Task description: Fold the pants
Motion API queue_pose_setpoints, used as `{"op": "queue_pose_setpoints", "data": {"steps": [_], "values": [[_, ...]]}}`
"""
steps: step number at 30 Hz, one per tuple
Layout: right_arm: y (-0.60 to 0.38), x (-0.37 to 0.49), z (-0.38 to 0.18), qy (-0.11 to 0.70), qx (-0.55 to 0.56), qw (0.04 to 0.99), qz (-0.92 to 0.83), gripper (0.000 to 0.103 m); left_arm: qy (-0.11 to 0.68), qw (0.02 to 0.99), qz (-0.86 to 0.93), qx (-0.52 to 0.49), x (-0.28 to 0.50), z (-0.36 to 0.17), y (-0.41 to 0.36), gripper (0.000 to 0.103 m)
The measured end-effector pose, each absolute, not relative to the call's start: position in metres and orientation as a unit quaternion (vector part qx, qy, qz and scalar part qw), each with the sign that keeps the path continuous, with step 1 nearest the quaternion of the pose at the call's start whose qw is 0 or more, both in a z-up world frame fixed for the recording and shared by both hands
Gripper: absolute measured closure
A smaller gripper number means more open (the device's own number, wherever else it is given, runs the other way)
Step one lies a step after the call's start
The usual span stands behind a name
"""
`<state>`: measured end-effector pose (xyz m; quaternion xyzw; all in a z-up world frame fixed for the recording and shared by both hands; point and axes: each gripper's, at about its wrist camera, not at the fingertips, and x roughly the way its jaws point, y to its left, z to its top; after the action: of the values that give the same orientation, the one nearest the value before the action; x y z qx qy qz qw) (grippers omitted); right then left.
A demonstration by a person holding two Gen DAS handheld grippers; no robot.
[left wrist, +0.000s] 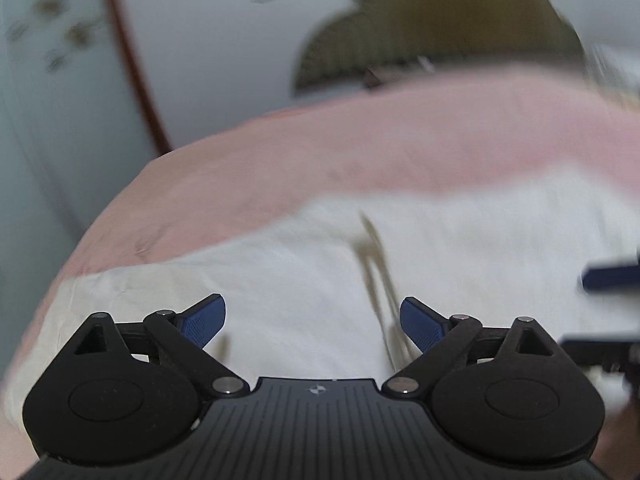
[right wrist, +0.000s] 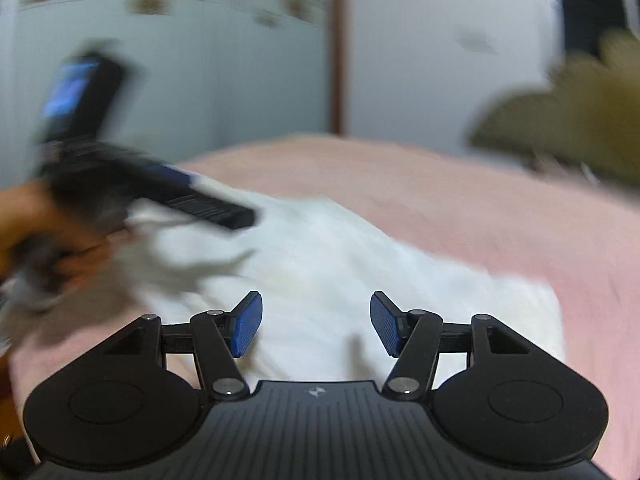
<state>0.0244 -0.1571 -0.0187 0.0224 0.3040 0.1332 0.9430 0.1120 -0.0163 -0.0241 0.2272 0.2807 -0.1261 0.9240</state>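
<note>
White pants [left wrist: 460, 240] lie spread on a pink bedsheet [left wrist: 320, 152], with a dark drawstring [left wrist: 376, 280] running down the middle. My left gripper [left wrist: 312, 320] hovers just above the cloth, open and empty. In the right wrist view the pants [right wrist: 328, 264] lie ahead and below my right gripper [right wrist: 316, 320], which is open and empty. The left gripper [right wrist: 200, 200] shows blurred at the left there, over the pants' left part. The right gripper's fingers [left wrist: 608, 276] show at the right edge of the left wrist view.
A white wall [left wrist: 224, 60] with a brown door frame [left wrist: 132, 64] stands behind the bed. An olive-brown pillow or cloth [left wrist: 432, 36] lies at the far right of the bed, also in the right wrist view [right wrist: 568, 120]. The bed's edge curves at the left.
</note>
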Motion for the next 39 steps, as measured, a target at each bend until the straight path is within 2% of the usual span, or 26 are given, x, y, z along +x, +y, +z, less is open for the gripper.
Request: {"op": "queue_pose_setpoints", "data": {"steps": [3,6,9,12,13,14,15,18,22,25,27,28,29,30,31,35,39], "values": [[-0.161,0.016,-0.028,0.327,0.023,0.929,0.172,0.041,0.247,0.926,-0.114,0.262,0.096,-0.036,-0.020,0.008],[-0.161,0.009,-0.018,0.311,0.020,0.929,0.198,0.040,0.238,0.939,-0.106,0.223,0.096,-0.024,-0.015,0.009],[-0.174,0.021,-0.013,0.283,0.053,0.947,0.142,0.040,0.219,0.950,-0.102,0.198,0.098,-0.011,-0.022,0.006],[-0.196,0.037,-0.014,0.278,0.081,0.954,0.079,0.040,0.238,0.939,-0.107,0.225,0.104,-0.021,-0.034,0.006],[-0.201,0.043,-0.016,0.281,0.084,0.954,0.056,0.039,0.248,0.933,-0.110,0.237,0.104,-0.028,-0.037,0.006],[-0.203,0.047,-0.019,0.290,0.078,0.953,0.039,0.029,0.259,0.927,-0.117,0.245,0.106,-0.040,-0.037,0.009],[-0.205,0.052,-0.025,0.308,0.061,0.949,0.025,0.025,0.254,0.929,-0.117,0.241,0.103,-0.043,-0.036,0.009],[-0.204,0.044,-0.032,0.317,0.041,0.946,0.043,0.024,0.248,0.938,-0.121,0.208,0.100,-0.036,-0.033,0.008],[-0.221,0.033,-0.021,0.299,0.103,0.947,0.050,0.024,0.235,0.943,-0.116,0.204,0.111,-0.022,-0.046,0.007],[-0.221,0.042,-0.028,0.313,0.095,0.944,0.032,0.024,0.258,0.933,-0.114,0.222,0.119,-0.035,-0.055,0.007],[-0.212,0.040,-0.035,0.310,0.063,0.948,0.032,0.023,0.270,0.936,-0.115,0.196,0.118,-0.046,-0.050,0.007],[-0.207,0.041,-0.035,0.312,0.047,0.948,0.029,0.018,0.269,0.939,-0.112,0.181,0.116,-0.049,-0.047,0.006],[-0.202,0.042,-0.035,0.316,0.031,0.948,0.026,0.007,0.270,0.942,-0.107,0.171,0.114,-0.049,-0.045,0.005],[-0.195,0.044,-0.036,0.323,0.011,0.946,0.021,0.002,0.273,0.942,-0.105,0.163,0.114,-0.049,-0.043,0.005],[-0.190,0.045,-0.037,0.326,-0.006,0.945,0.015,0.000,0.275,0.943,-0.104,0.157,0.114,-0.049,-0.042,0.005],[-0.187,0.042,-0.037,0.323,-0.014,0.946,0.011,0.000,0.277,0.945,-0.096,0.144,0.115,-0.050,-0.038,0.000],[-0.192,0.045,-0.037,0.327,0.003,0.945,0.015,0.000,0.275,0.946,-0.092,0.143,0.112,-0.051,-0.040,0.000]]}}
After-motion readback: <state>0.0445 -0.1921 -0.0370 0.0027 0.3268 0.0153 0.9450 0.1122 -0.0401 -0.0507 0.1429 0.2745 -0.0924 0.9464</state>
